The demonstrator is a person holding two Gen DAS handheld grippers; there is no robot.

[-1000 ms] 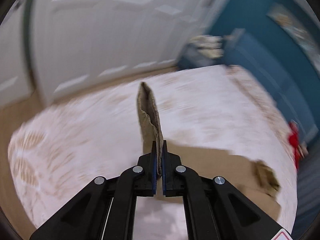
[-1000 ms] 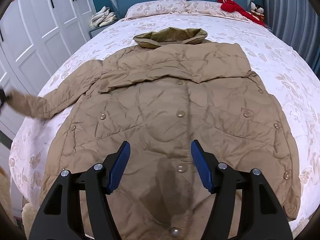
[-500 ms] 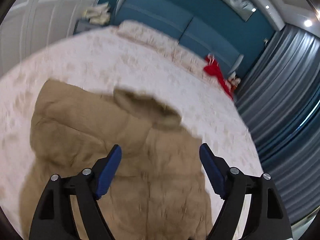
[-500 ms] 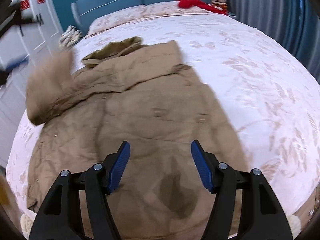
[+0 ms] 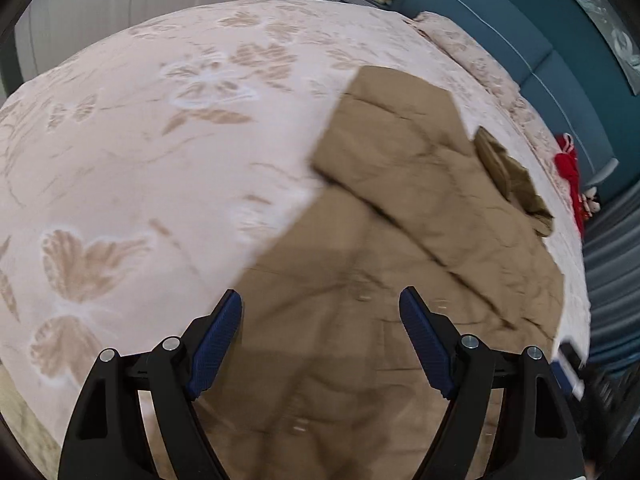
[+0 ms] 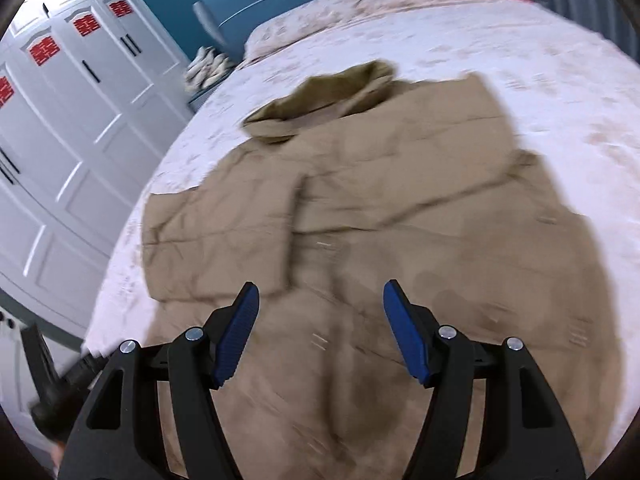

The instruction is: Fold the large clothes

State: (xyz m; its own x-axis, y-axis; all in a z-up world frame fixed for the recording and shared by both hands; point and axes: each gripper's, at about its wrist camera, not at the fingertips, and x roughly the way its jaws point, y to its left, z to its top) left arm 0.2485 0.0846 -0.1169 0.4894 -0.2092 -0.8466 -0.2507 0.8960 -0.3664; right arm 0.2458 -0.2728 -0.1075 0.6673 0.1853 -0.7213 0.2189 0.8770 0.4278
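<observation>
Both grippers (image 5: 320, 312) (image 6: 318, 308) hover spread over the coat (image 6: 400, 220); the folded sleeve (image 6: 224, 236), seemingly loose, could slide open.

Coat (image 6: 400, 220) hem cut off below, snaps motion-blurred to streaks

You have one tan quilted coat (image 6: 400, 208) on one bed (image 6: 540, 60), with one collar (image 6: 320, 100) and one sleeve (image 6: 216, 240) folded across the front. You hold two grippers, left (image 5: 320, 336) and right (image 6: 320, 328). Three red paper emblems (image 6: 84, 26) show whole on the wardrobe doors (image 6: 60, 140), a fourth partly. The snaps are too blurred to count; perhaps five.
</observation>
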